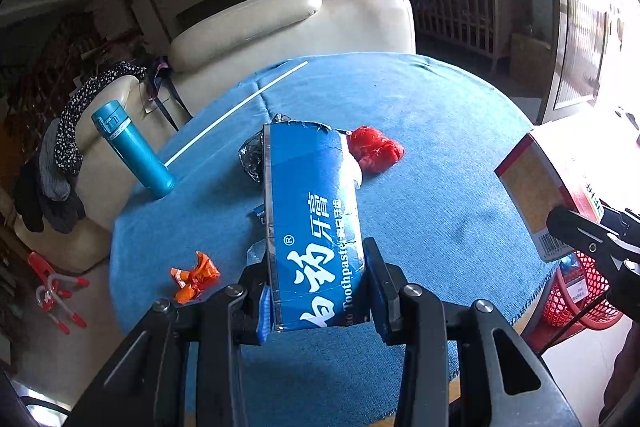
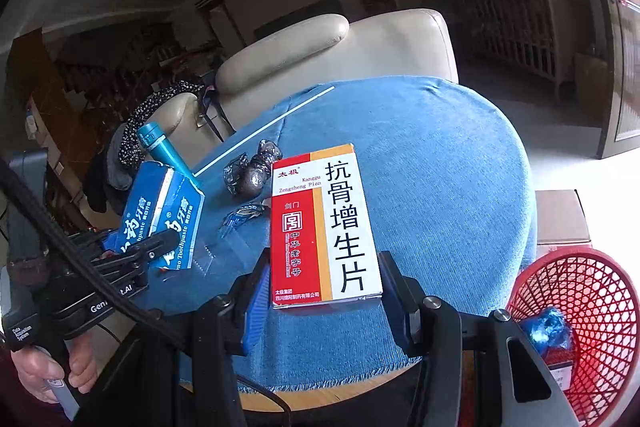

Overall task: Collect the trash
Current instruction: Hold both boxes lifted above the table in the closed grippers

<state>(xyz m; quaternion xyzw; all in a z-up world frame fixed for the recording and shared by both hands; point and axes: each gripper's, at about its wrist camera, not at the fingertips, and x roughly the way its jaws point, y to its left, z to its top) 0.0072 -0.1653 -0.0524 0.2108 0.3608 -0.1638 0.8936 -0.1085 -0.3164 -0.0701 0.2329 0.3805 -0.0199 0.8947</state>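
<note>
Both tongs angled down over the blue table [image 1: 440, 155], left tongs [image 1: 318, 291] clamped on a toothpaste box [image 1: 312, 211], right tongs [image 2: 324, 299] clamped on a medicine box [image 2: 324, 227], red basket [image 2: 592, 291] just right of the table, foil wad [image 2: 256, 175] and orange wrapper [image 1: 196, 277] lying on the table beyond the boxes

On the round table under its blue woven cloth [image 1: 440, 155] we count two cardboard boxes, one teal flask [image 1: 132, 149], one white stick [image 1: 236, 109], three crumpled wrappers; beside it, one red mesh basket [image 2: 580, 311].
</note>
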